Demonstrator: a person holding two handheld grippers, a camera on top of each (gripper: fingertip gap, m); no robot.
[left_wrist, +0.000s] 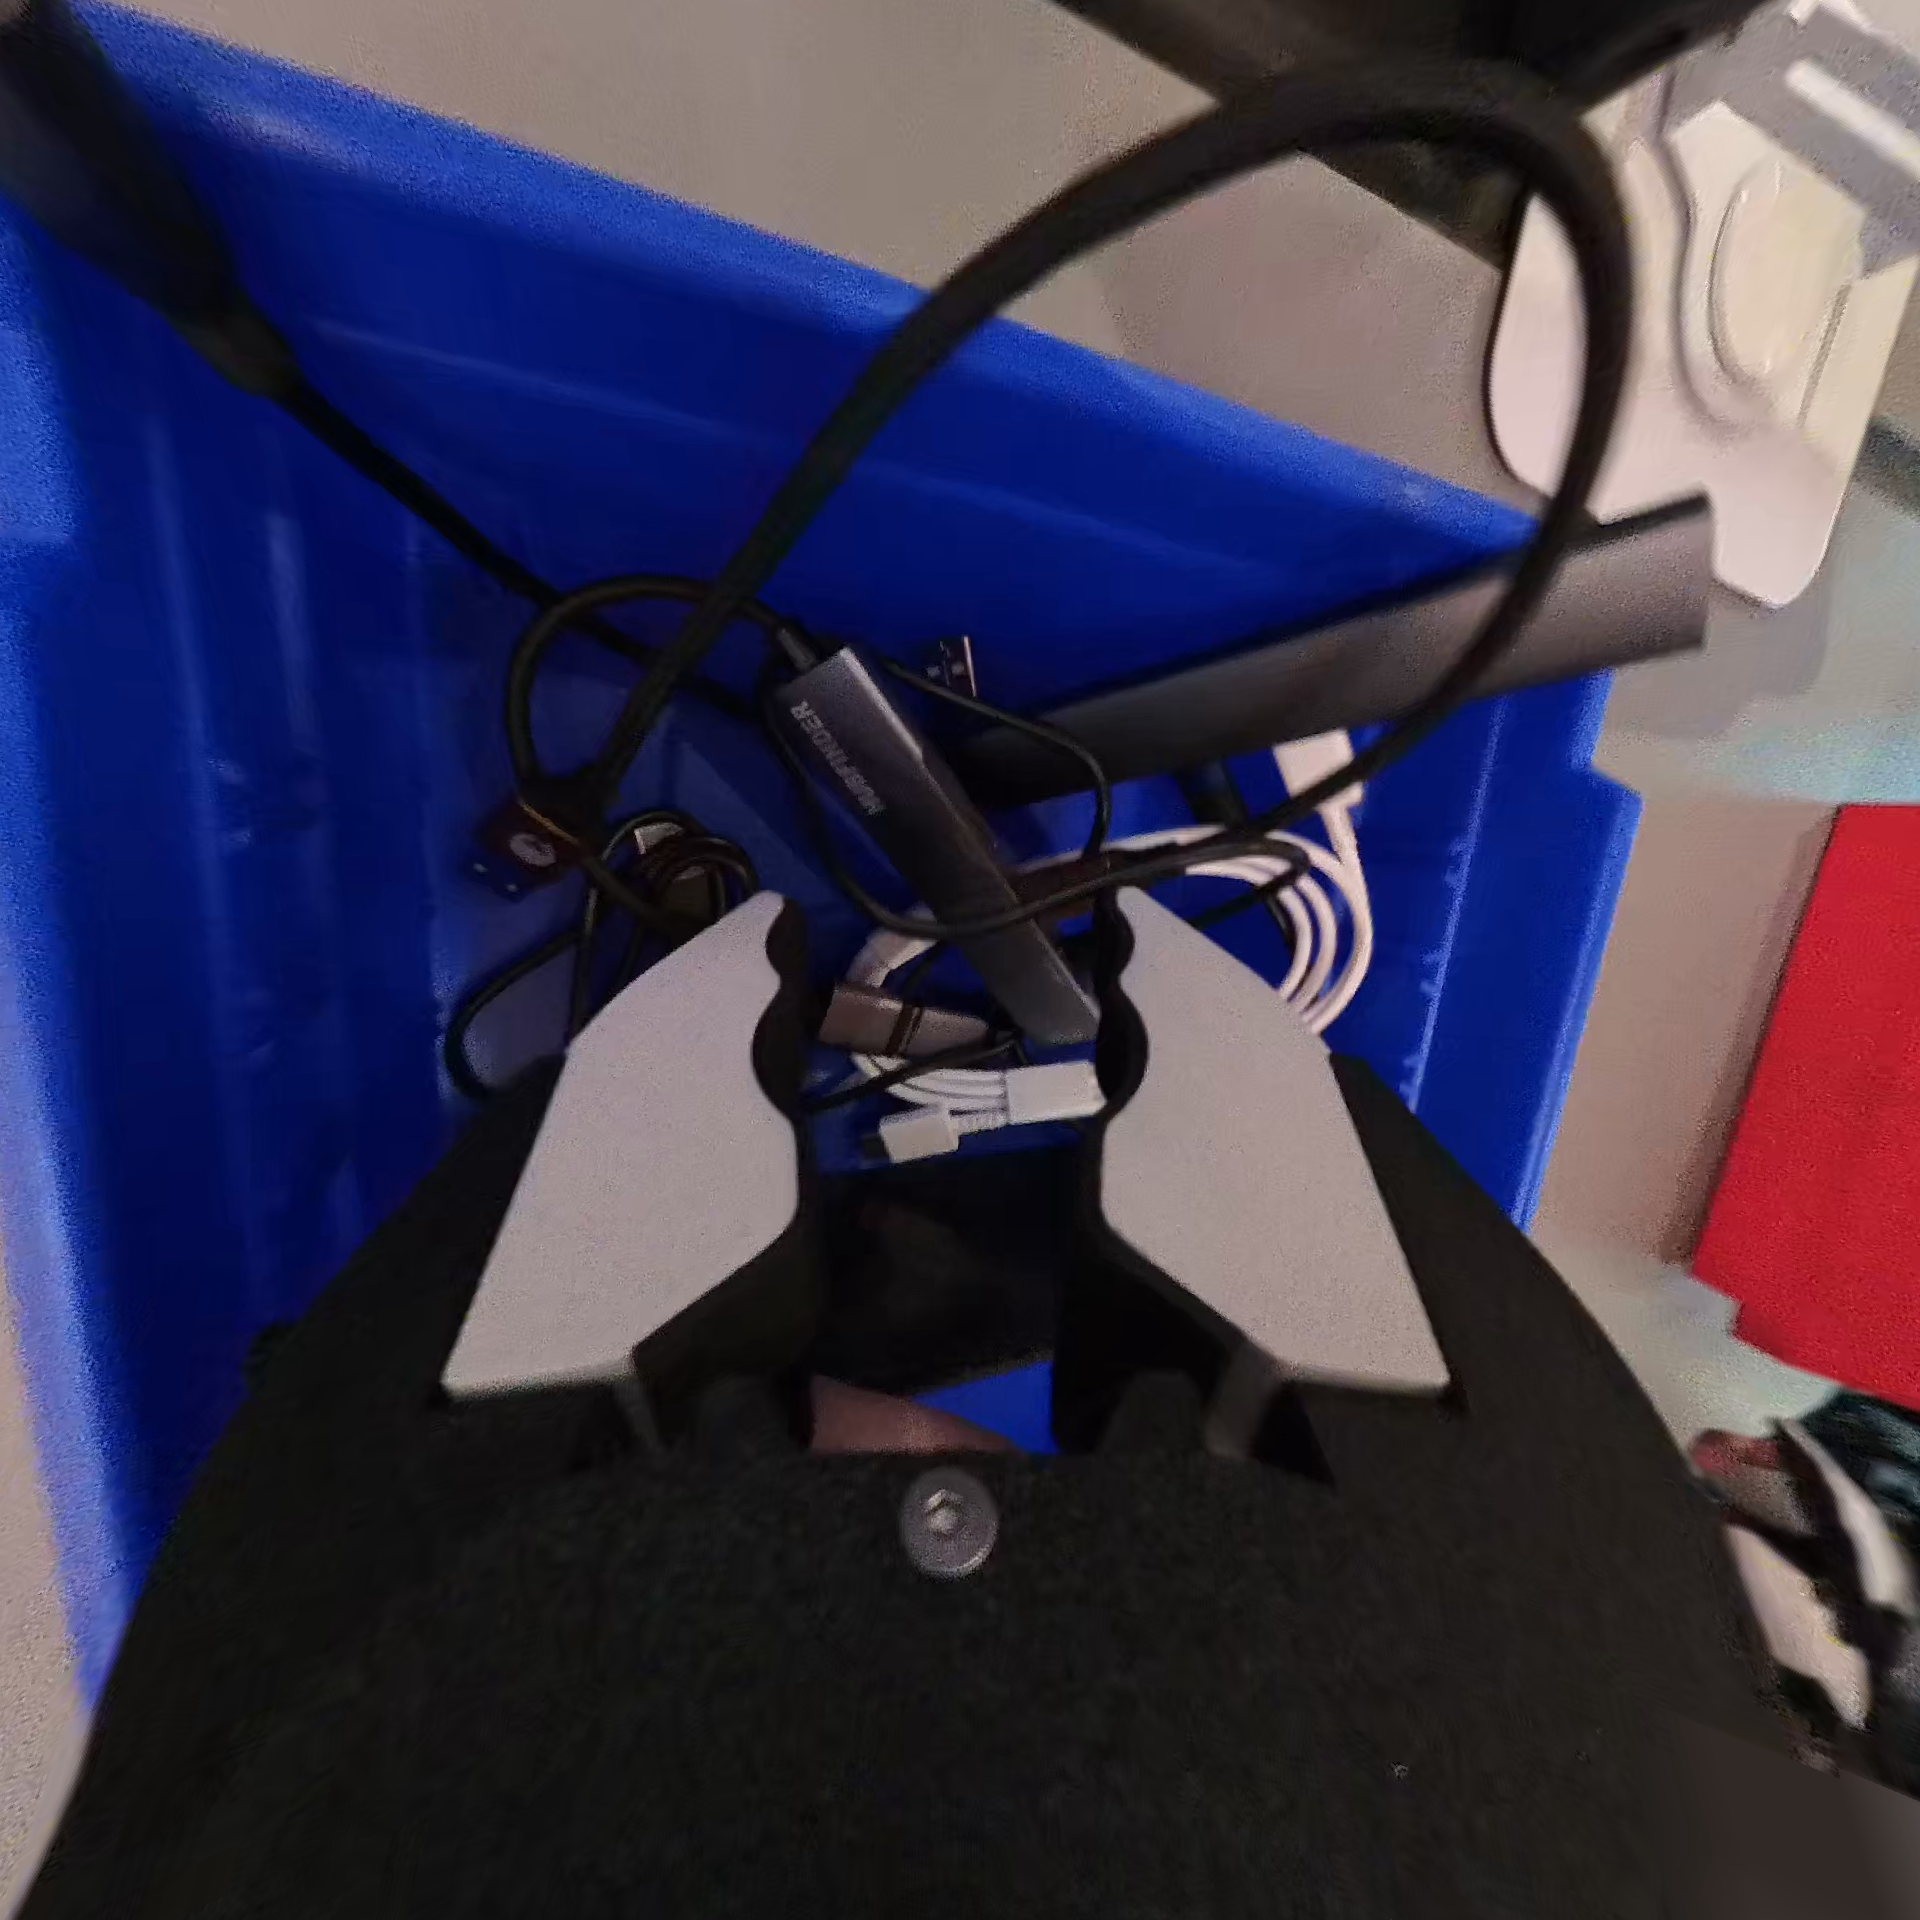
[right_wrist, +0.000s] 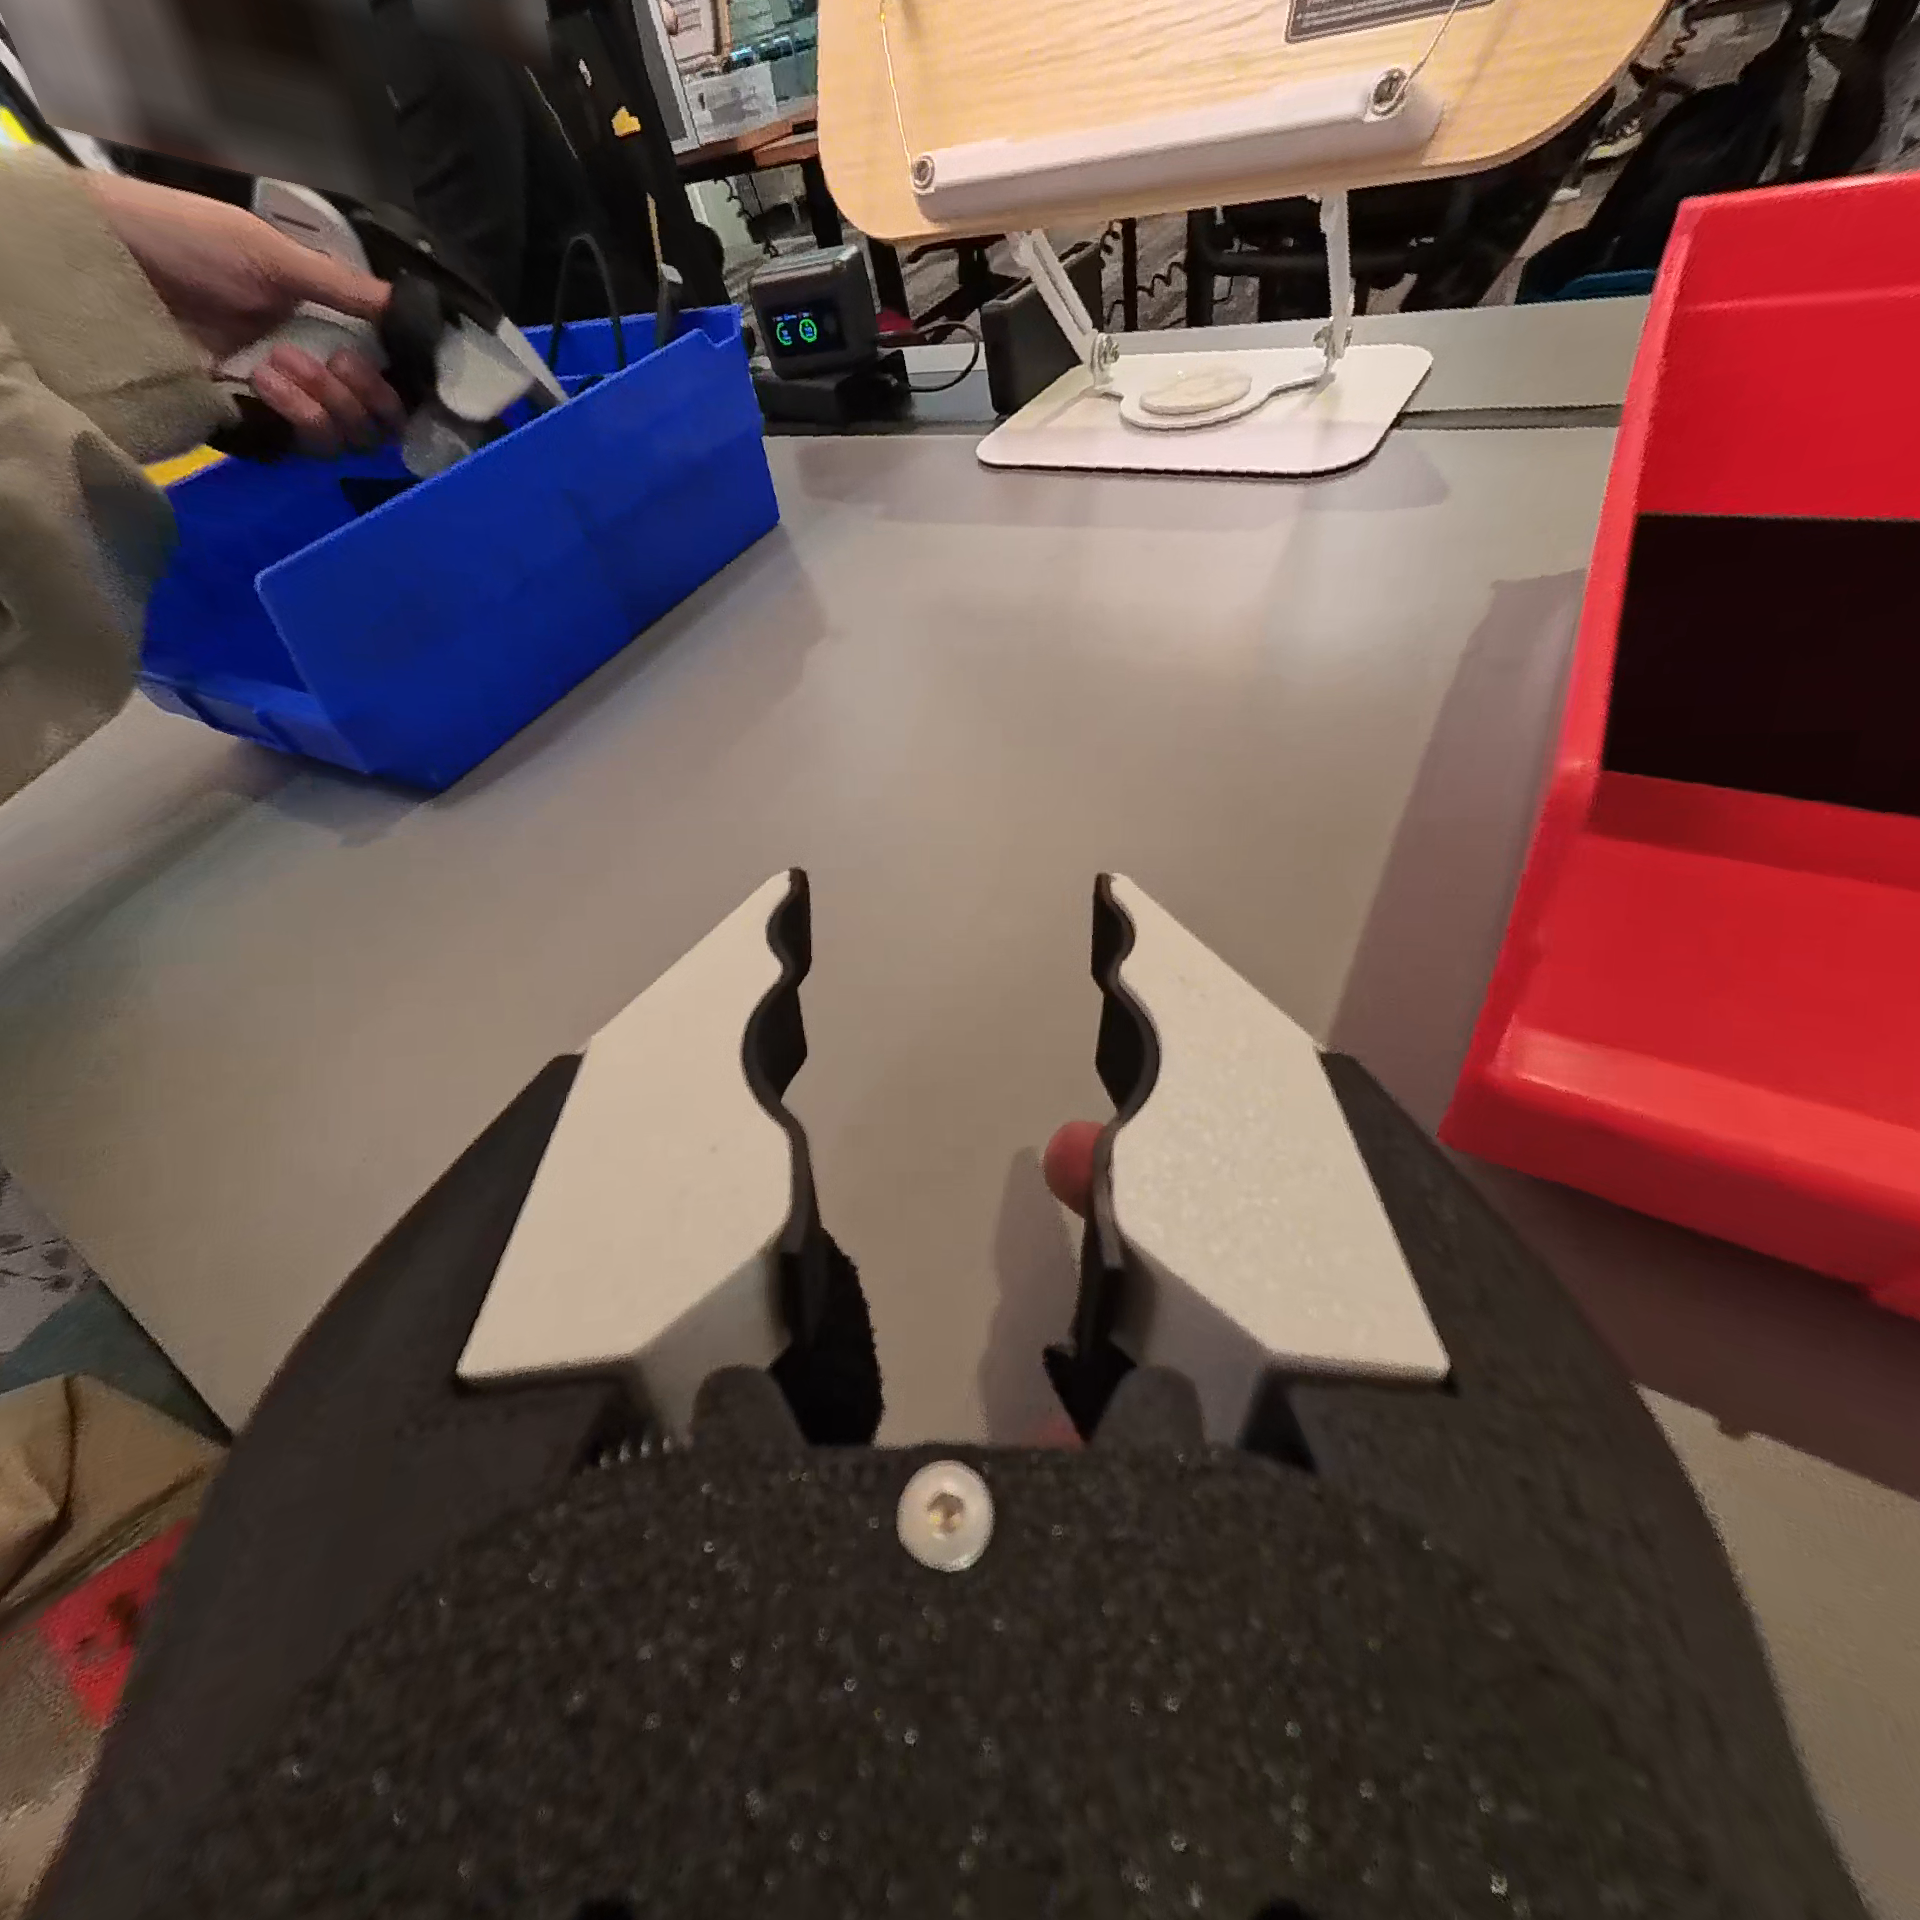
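My left gripper is open and points down into a blue bin. Its tips hang just above a tangle of cables. A grey USB hub lies slanted between the tips, with white cables and black cables under and around it. A second long grey bar leans on the bin's far rim. A thick black cable loops across the view above the bin. My right gripper is open and empty over the grey table. From there the left gripper shows in a hand inside the blue bin.
A red bin stands at the right, and shows in the left wrist view too. A white stand with a wooden board sits at the back of the table. A small black device with a lit screen is behind the blue bin. Tip to tip, the grippers are about 45 cm apart.
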